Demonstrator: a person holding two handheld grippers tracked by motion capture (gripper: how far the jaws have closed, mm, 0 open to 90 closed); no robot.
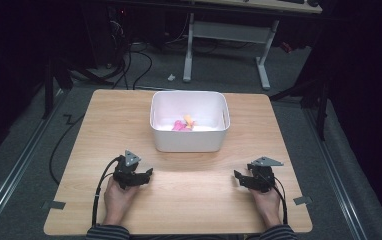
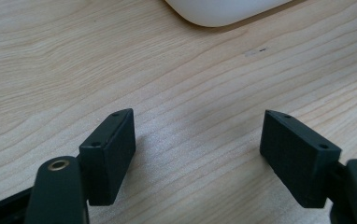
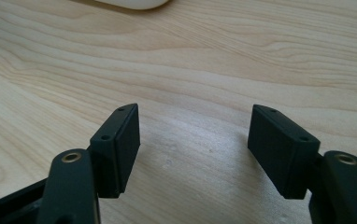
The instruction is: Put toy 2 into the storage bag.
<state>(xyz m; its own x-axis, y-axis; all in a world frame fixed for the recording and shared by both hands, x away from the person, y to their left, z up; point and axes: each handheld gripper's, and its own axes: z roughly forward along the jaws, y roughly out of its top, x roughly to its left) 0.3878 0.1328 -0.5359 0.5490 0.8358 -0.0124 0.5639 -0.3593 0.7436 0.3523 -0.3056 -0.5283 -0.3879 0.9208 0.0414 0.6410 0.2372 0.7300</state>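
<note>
Both hands low at table's near edge: left gripper (image 1: 147,173) spread, empty; right gripper (image 1: 239,177) spread, empty. 2 small items, pink (image 1: 180,126) and orange (image 1: 188,119), already inside white bin (image 1: 189,140). Apparently finished; nothing left outside.

Lab: floor cables (image 1: 129,60), dark curtains
</note>
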